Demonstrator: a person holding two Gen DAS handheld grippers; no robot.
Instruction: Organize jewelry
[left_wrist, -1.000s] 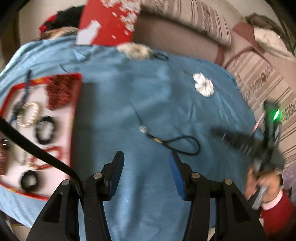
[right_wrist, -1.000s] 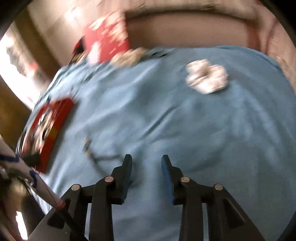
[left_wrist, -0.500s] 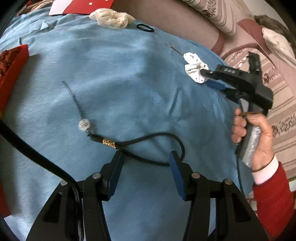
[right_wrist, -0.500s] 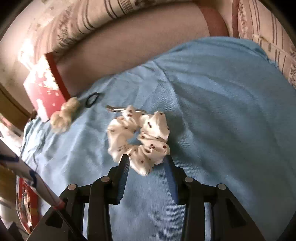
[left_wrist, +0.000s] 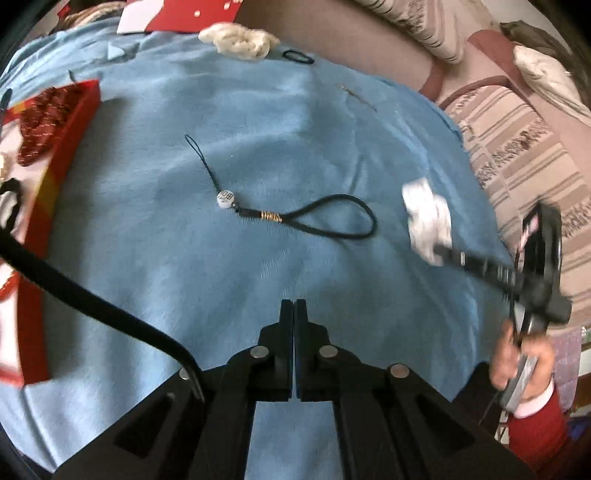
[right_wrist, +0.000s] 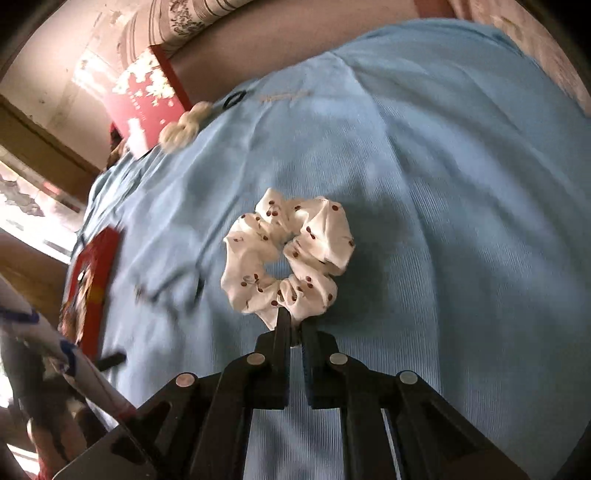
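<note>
My right gripper (right_wrist: 294, 319) is shut on a white scrunchie with red cherries (right_wrist: 288, 254) and holds it above the blue cloth (right_wrist: 461, 184). It also shows blurred in the left wrist view (left_wrist: 426, 218), at the tip of the right gripper (left_wrist: 439, 254). My left gripper (left_wrist: 294, 308) is shut and empty, well short of a black cord charm with a white bead (left_wrist: 291, 216) lying on the cloth. A red jewelry tray (left_wrist: 55, 158) with bracelets lies at the left.
A cream scrunchie (left_wrist: 240, 40), a small black hair tie (left_wrist: 297, 56) and a thin hairpin (left_wrist: 356, 96) lie at the cloth's far edge. A red box (right_wrist: 144, 99) stands behind them. Striped cushions (left_wrist: 524, 147) are to the right.
The right gripper closed on the cherry scrunchie and lifted it toward me. The left gripper shut empty and drew back from the black cord charm.
</note>
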